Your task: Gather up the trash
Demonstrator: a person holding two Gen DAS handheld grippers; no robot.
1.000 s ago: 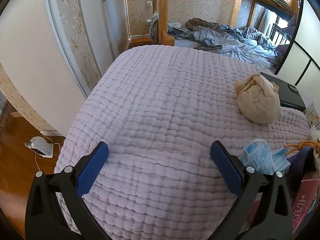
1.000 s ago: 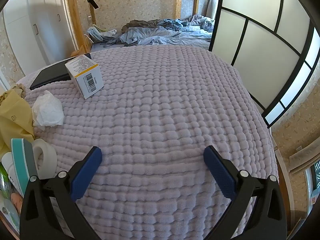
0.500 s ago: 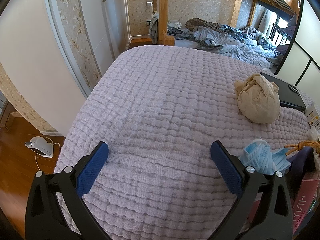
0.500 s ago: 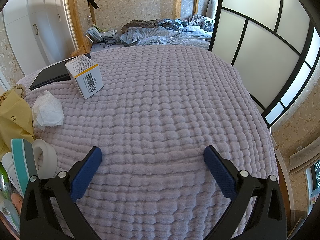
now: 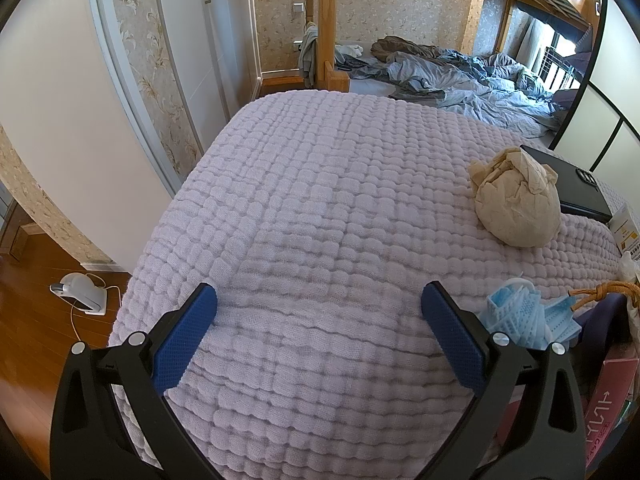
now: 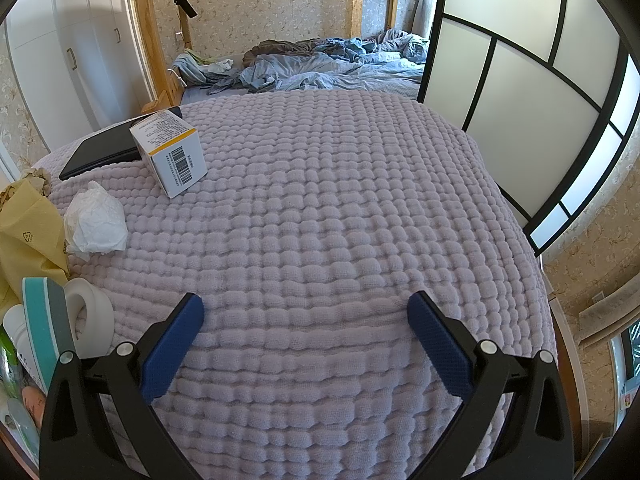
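A crumpled brown paper ball (image 5: 516, 206) lies on the lilac blanket (image 5: 320, 200), far right of my open, empty left gripper (image 5: 319, 300). A crumpled blue face mask (image 5: 524, 316) lies just right of its right finger. In the right wrist view a crumpled white tissue (image 6: 96, 224) and a white-and-yellow barcode box (image 6: 170, 154) lie left of my open, empty right gripper (image 6: 306, 308). A white tape roll (image 6: 86, 318) and a yellow paper bag (image 6: 28, 240) sit at the left edge.
A black tablet (image 6: 100, 154) lies behind the box and also shows in the left wrist view (image 5: 568, 184). A bag with a rope handle (image 5: 600, 292) and pink packaging (image 5: 604, 396) sit at the blanket's near edge. Rumpled blue bedding (image 6: 320, 68) lies beyond. A sliding panel (image 6: 520, 80) stands on the right.
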